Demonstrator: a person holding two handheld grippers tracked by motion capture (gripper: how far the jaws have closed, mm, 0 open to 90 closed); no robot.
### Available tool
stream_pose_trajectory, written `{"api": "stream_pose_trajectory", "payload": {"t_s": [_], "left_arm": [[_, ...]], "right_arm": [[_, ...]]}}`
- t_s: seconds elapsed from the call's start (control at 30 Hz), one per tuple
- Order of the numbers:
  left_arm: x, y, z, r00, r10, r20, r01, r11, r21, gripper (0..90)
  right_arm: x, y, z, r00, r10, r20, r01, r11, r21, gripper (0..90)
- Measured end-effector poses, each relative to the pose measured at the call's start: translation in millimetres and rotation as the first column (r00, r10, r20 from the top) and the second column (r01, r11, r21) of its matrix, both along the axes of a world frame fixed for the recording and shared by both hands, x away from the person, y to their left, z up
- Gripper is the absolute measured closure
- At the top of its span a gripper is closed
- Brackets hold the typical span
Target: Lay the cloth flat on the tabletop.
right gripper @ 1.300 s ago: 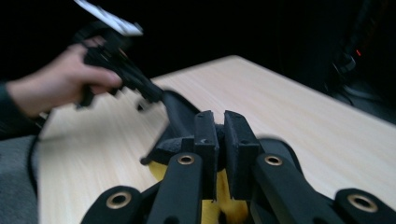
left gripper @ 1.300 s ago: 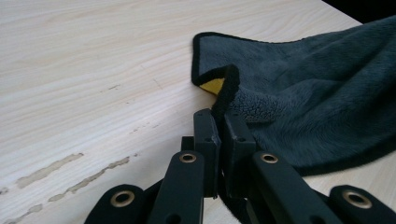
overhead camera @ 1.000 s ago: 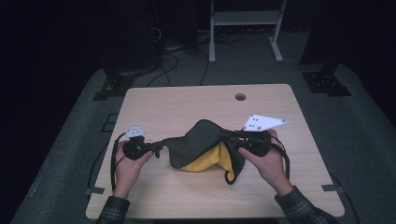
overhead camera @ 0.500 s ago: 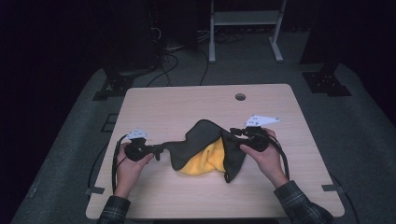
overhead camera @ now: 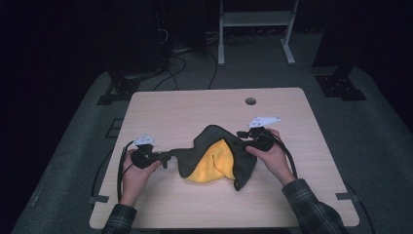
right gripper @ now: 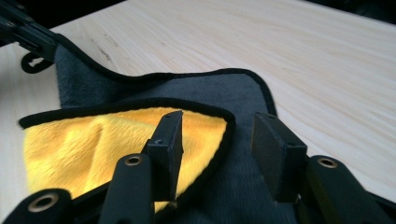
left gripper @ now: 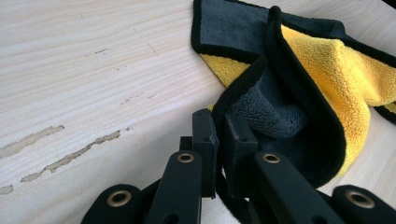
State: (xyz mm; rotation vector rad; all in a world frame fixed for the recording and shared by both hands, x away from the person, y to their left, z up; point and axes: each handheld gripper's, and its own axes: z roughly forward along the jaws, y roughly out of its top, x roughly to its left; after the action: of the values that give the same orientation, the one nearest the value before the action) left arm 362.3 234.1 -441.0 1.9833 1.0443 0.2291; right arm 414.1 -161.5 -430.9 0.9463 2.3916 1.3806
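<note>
Cloth (overhead camera: 214,158), grey on one face and yellow on the other with a black hem, lies crumpled on the table (overhead camera: 195,105) on the person's side of the round hole (overhead camera: 250,101), roughly midway between the two hands; its yellow face shows at the middle, with grey folds around it. Relative to the cloth, the left gripper (overhead camera: 166,157) sits at its left corner, where a grey tongue of fabric stretches out towards it; in the left gripper view the jaws stand nearly together, pinching the black-hemmed edge of the cloth (left gripper: 280,88), which rises from between the pads (left gripper: 205,135) and folds away to the right. The right gripper (overhead camera: 242,135) sits at the cloth's right upper edge, held by the right hand (overhead camera: 270,156); its jaws have just been opening and now stand part-way apart; in the right gripper view the cloth (right gripper: 196,98) lies under and between the fingers (right gripper: 170,135), the hemmed yellow fold passing beside the left pad and grey fabric spreading across the gap, with neither pad pressing on it; the left hand (overhead camera: 134,170) lies just left of the cloth's stretched corner.
</note>
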Motion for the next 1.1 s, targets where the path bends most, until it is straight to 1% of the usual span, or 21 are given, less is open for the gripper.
{"api": "stream_pose_trajectory", "payload": {"t_s": [0.03, 0.13, 0.17, 0.2, 0.23, 0.33, 0.37, 0.4, 0.43, 0.47, 0.6, 0.67, 0.73, 0.77, 0.8, 0.83, 0.87, 0.9, 0.93, 0.97, 1.1], "left_arm": [[0.1, -0.2, -0.4, 1.0000, 0.000, -0.003, 0.000, 1.0000, -0.002, 84.4], [0.3, 0.0, -0.8, 1.0000, -0.002, -0.004, 0.002, 1.0000, -0.002, 84.5], [0.5, 0.1, -1.0, 1.0000, -0.001, -0.005, 0.001, 1.0000, -0.003, 84.6], [0.5, 0.1, -1.0, 1.0000, -0.001, -0.005, 0.001, 1.0000, -0.003, 84.7], [0.6, 0.1, -1.0, 1.0000, -0.001, -0.006, 0.001, 1.0000, -0.004, 84.8], [0.5, 0.1, -0.7, 1.0000, -0.001, -0.006, 0.001, 1.0000, -0.008, 85.1], [0.5, 0.4, -0.3, 1.0000, -0.003, -0.005, 0.003, 1.0000, -0.009, 85.5], [0.5, 0.4, -0.3, 1.0000, -0.003, -0.005, 0.003, 1.0000, -0.009, 85.6], [0.0, 1.0, 0.3, 1.0000, 0.003, -0.005, -0.003, 0.9999, -0.014, 85.8], [0.0, 1.0, 0.3, 1.0000, 0.003, -0.005, -0.003, 0.9999, -0.014, 85.8], [-0.4, 4.7, 2.4, 1.0000, 0.007, 0.001, -0.007, 0.9996, -0.028, 85.8], [-1.0, 6.8, 5.0, 0.9999, 0.011, -0.001, -0.011, 0.9992, -0.039, 85.8], [-2.0, 9.2, 9.8, 0.9998, 0.012, 0.013, -0.011, 0.9987, -0.050, 85.8], [-3.1, 10.2, 14.6, 0.9995, 0.016, 0.026, -0.014, 0.9980, -0.062, 85.8], [-3.1, 10.2, 14.6, 0.9995, 0.016, 0.026, -0.014, 0.9980, -0.062, 85.8], [-4.2, 11.3, 20.1, 0.9989, 0.018, 0.042, -0.015, 0.9972, -0.073, 85.8], [-4.2, 11.3, 20.1, 0.9989, 0.018, 0.042, -0.015, 0.9972, -0.073, 85.8], [-5.0, 11.8, 25.3, 0.9985, 0.020, 0.050, -0.015, 0.9948, -0.101, 85.8], [-5.0, 11.8, 25.3, 0.9985, 0.020, 0.050, -0.015, 0.9948, -0.101, 85.8], [-5.3, 11.7, 31.3, 0.9978, 0.024, 0.062, -0.017, 0.9924, -0.122, 85.8], [-5.9, 10.7, 46.4, 0.9949, 0.028, 0.097, -0.014, 0.9897, -0.142, 85.8]], "right_arm": [[10.7, 7.8, -4.9, 0.9998, 0.019, -0.011, -0.019, 1.000, -0.016, 51.7], [21.1, 15.0, -11.2, 0.9985, 0.044, -0.031, -0.045, 0.999, -0.016, 51.5], [31.1, 21.0, -18.2, 0.9970, 0.059, -0.050, -0.061, 0.998, -0.031, 51.5], [31.1, 21.0, -18.2, 0.9970, 0.059, -0.050, -0.061, 0.998, -0.031, 51.5], [39.2, 26.6, -24.7, 0.9946, 0.071, -0.075, -0.075, 0.996, -0.044, 51.7], [46.4, 31.1, -30.9, 0.9933, 0.079, -0.084, -0.085, 0.994, -0.063, 53.0], [51.8, 34.5, -37.2, 0.9912, 0.078, -0.107, -0.087, 0.993, -0.082, 61.5], [51.8, 34.5, -37.2, 0.9912, 0.078, -0.107, -0.087, 0.993, -0.082, 61.5], [52.6, 34.4, -39.7, 0.9880, 0.088, -0.127, -0.098, 0.992, -0.078, 78.6], [52.2, 33.5, -39.3, 0.9880, 0.087, -0.127, -0.097, 0.992, -0.074, 84.0], [46.5, 27.0, -30.6, 0.9875, 0.085, -0.133, -0.089, 0.996, -0.028, 86.6], [37.4, 16.5, -16.3, 0.9912, 0.077, -0.108, -0.076, 0.997, 0.009, 87.1], [33.1, 11.1, -9.5, 0.9925, 0.075, -0.097, -0.073, 0.997, 0.026, 87.2], [25.8, 2.3, 2.0, 0.9948, 0.072, -0.073, -0.068, 0.997, 0.047, 87.4], [25.8, 2.3, 2.0, 0.9948, 0.072, -0.073, -0.068, 0.997, 0.047, 87.4], [19.0, -7.2, 13.1, 0.9960, 0.072, -0.053, -0.068, 0.995, 0.071, 87.5], [19.0, -7.2, 13.1, 0.9960, 0.072, -0.053, -0.068, 0.995, 0.071, 87.5], [12.7, -16.5, 23.8, 0.9973, 0.066, -0.032, -0.063, 0.994, 0.090, 87.6], [12.7, -16.5, 23.8, 0.9973, 0.066, -0.032, -0.063, 0.994, 0.090, 87.6], [7.2, -24.9, 34.2, 0.9984, 0.055, -0.012, -0.054, 0.994, 0.100, 87.7], [2.0, -35.1, 49.4, 0.9988, 0.043, 0.023, -0.045, 0.993, 0.109, 87.7]]}}
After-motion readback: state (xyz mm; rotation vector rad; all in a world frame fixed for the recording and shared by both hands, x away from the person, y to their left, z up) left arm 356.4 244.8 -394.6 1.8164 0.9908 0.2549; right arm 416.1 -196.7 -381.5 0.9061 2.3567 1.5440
